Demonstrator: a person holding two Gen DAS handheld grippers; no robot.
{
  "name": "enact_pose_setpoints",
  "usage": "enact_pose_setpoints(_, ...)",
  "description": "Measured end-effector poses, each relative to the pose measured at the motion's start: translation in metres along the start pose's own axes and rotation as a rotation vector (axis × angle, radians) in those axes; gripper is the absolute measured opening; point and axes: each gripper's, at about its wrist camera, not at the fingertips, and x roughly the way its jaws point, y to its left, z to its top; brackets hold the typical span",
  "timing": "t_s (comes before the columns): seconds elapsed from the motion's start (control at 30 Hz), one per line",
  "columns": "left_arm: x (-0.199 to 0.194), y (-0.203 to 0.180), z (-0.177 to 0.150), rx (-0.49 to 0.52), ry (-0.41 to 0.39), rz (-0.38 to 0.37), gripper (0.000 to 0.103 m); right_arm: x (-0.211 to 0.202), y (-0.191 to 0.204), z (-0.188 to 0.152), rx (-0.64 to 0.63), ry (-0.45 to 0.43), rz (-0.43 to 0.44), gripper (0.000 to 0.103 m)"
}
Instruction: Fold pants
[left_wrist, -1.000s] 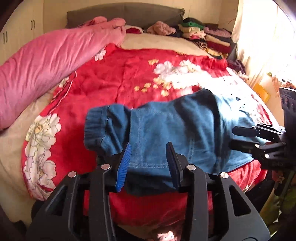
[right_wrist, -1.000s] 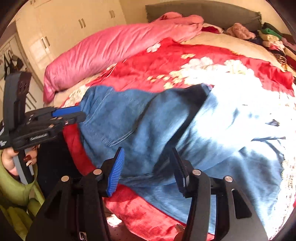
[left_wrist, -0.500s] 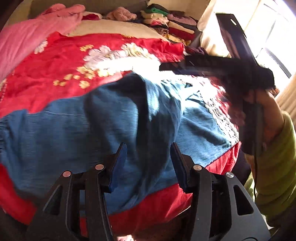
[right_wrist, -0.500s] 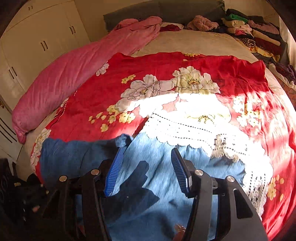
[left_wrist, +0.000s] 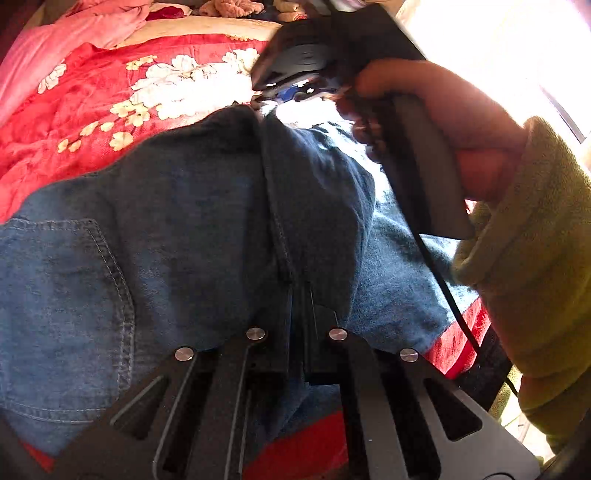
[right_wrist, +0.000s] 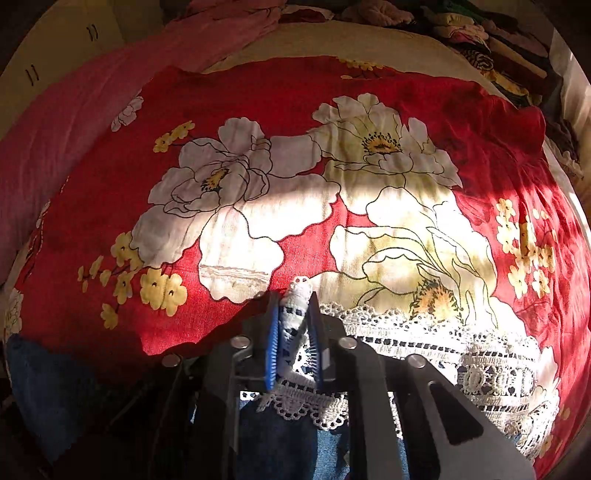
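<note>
On my left wrist view the blue denim pants (left_wrist: 177, 236) fill the middle and lower left of the frame, spread over the red floral bedspread (left_wrist: 85, 107) on the bed. A back pocket with its stitching sits at the left edge, and a dark fold with a seam runs from the upper centre straight down to my left tongs (left_wrist: 301, 306). Those tongs are clamped tight at the bottom centre, with the denim fold pinched between the pads.

In the upper right of that frame a hand (left_wrist: 436, 110) in a green sleeve (left_wrist: 535, 266) holds my right tongs (left_wrist: 266, 98), whose tips meet the far edge of the pants.

On the right wrist view the right tongs (right_wrist: 295, 325) sit at the lower centre, closed all but a sliver on a bunch of white lace trim (right_wrist: 443, 354). The lace stands up between the blue pads (right_wrist: 273, 339) and stretches off to the lower right over the bedspread (right_wrist: 369, 96). Blue denim (right_wrist: 280, 443) shows beneath the lace at the bottom centre. Sunlight falls across the white flowers above.
</note>
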Motion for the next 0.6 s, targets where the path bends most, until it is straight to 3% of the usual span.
enact_pose_setpoints(0.2, -0.006, -0.008, 0.001, 0.052, -0.032, 0.068, 0.003, -0.070, -0.041, -0.018, 0.039, -0.119, 0.066, 0.008)
enact_pose_setpoints(0.23, -0.008, -0.010, 0.001, 0.061, -0.040, 0.076, 0.006, -0.085, -0.050, -0.025, 0.055, -0.143, 0.077, 0.008)
enact_pose_setpoints(0.3, -0.011, -0.016, 0.004, 0.077, -0.060, 0.088, 0.024, -0.113, -0.070, -0.039, 0.091, -0.190, 0.100, 0.008)
enact_pose_setpoints(0.37, -0.012, -0.021, 0.006, 0.097, -0.072, 0.102, 0.025, -0.139, -0.087, -0.054, 0.127, -0.228, 0.112, 0.008)
enact_pose_setpoints(0.43, -0.011, -0.026, 0.010, 0.130, -0.085, 0.115, 0.025, -0.164, -0.105, -0.075, 0.163, -0.264, 0.125, 0.008)
enact_pose_setpoints(0.47, -0.013, -0.031, 0.011, 0.146, -0.092, 0.119, 0.017, -0.174, -0.113, -0.085, 0.176, -0.278, 0.131, 0.008)
enact_pose_setpoints(0.5, -0.015, -0.036, 0.011, 0.170, -0.101, 0.118, 0.001, -0.186, -0.122, -0.098, 0.187, -0.290, 0.131, 0.008)
enact_pose_setpoints(0.6, -0.019, -0.048, 0.012, 0.240, -0.122, 0.116, 0.000, -0.208, -0.142, -0.138, 0.214, -0.296, 0.119, 0.008)
